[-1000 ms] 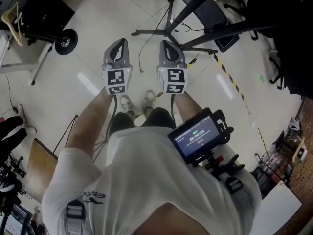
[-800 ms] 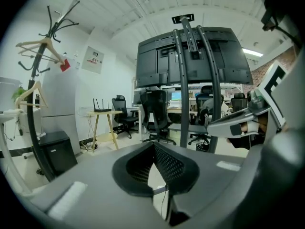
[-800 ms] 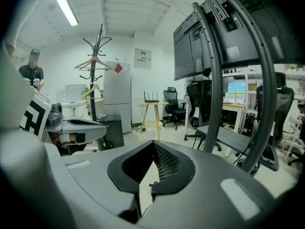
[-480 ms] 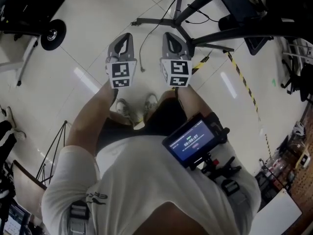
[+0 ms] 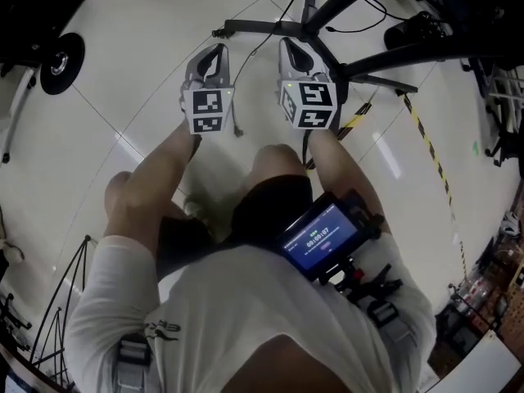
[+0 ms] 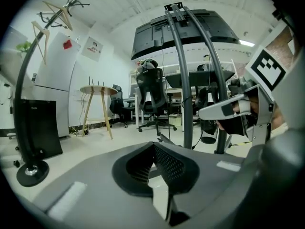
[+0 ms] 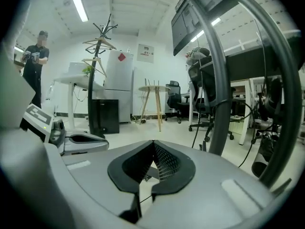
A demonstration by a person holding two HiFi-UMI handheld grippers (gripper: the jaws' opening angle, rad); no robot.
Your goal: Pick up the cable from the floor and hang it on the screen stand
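A pale, glossy office floor (image 5: 123, 88) spreads beneath a person with bent knees who holds two grippers side by side. The left gripper (image 6: 153, 146) has its jaws pressed together on nothing, and the right gripper (image 7: 153, 143) is likewise closed and empty. In the gap between the two jaw pairs, a thin dark cable (image 5: 236, 121) lies on the floor. Just past the jaw tips stands the black screen stand (image 5: 270, 28).

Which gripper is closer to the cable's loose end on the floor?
The left gripper: in the head view the cable end lies beside its marker cube, apart from the right gripper.
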